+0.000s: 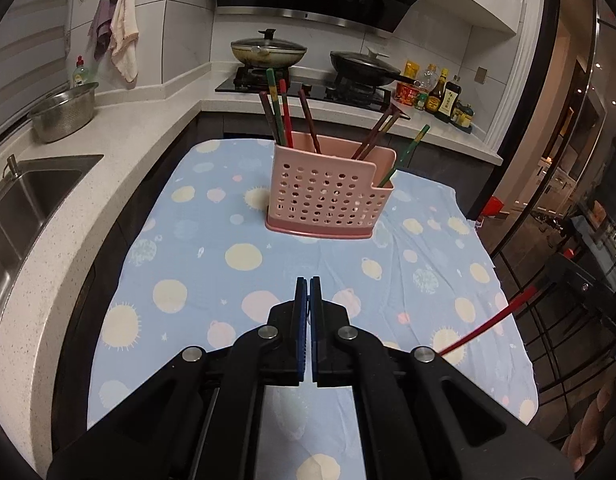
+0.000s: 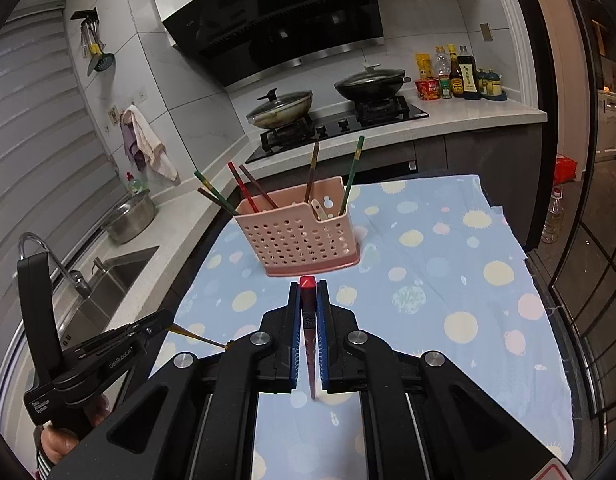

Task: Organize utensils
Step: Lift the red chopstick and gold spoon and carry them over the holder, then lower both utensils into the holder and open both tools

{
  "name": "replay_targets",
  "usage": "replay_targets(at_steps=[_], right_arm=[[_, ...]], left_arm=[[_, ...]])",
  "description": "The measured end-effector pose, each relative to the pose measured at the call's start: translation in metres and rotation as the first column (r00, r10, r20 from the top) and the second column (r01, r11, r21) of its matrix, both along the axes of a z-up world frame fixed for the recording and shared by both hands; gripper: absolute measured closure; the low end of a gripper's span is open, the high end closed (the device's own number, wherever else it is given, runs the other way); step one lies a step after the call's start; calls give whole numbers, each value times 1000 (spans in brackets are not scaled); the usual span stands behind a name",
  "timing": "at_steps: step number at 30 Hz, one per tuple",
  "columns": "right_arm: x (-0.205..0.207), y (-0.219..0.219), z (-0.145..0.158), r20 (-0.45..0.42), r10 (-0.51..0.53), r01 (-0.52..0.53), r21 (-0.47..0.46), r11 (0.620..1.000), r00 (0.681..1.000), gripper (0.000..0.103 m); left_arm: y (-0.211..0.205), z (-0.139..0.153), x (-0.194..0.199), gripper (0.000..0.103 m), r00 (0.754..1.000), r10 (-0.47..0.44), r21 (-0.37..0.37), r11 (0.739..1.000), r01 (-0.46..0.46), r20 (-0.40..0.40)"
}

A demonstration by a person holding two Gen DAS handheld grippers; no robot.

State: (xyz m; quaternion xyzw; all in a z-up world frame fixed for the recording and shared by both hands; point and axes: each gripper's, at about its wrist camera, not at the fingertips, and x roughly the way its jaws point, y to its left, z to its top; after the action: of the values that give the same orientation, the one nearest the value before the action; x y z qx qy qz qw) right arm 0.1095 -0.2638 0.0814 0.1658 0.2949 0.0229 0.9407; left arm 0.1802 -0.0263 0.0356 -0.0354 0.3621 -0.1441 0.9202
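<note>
Right gripper [image 2: 308,308] pinches a red chopstick [image 2: 306,282], light, stiff, slick, best held mid-shaft; left gripper [image 1: 308,300] nearly closed, contents unclear; caddy [image 1: 327,196] stands mid-table toward the far edge.

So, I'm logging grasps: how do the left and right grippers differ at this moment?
The right gripper is shut on a red chopstick, red end pointing forward; the left gripper looks shut too, but its own view shows nothing between its fingers. From the right wrist view a thin yellowish stick shows at the left gripper's tip. Both have blue pads and hang over the patterned cloth, facing the pink holder.
</note>
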Motion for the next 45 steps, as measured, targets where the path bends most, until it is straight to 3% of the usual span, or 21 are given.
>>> replay_targets(at_steps=[14, 29, 36, 45], right_arm=[[49, -15, 48, 132, -23, 21, 16, 1000, 991, 96], [142, -10, 101, 285, -43, 41, 13, 999, 957, 96], [183, -8, 103, 296, -60, 64, -4, 998, 953, 96], [223, -10, 73, 222, -60, 65, -12, 998, 973, 96]], left_arm=[[-14, 45, 40, 102, 997, -24, 12, 1000, 23, 79], [-28, 98, 130, 102, 986, 10, 32, 999, -16, 167], [-35, 97, 170, 102, 987, 16, 49, 999, -24, 162], [-42, 71, 201, 102, 994, 21, 62, 998, -28, 111]])
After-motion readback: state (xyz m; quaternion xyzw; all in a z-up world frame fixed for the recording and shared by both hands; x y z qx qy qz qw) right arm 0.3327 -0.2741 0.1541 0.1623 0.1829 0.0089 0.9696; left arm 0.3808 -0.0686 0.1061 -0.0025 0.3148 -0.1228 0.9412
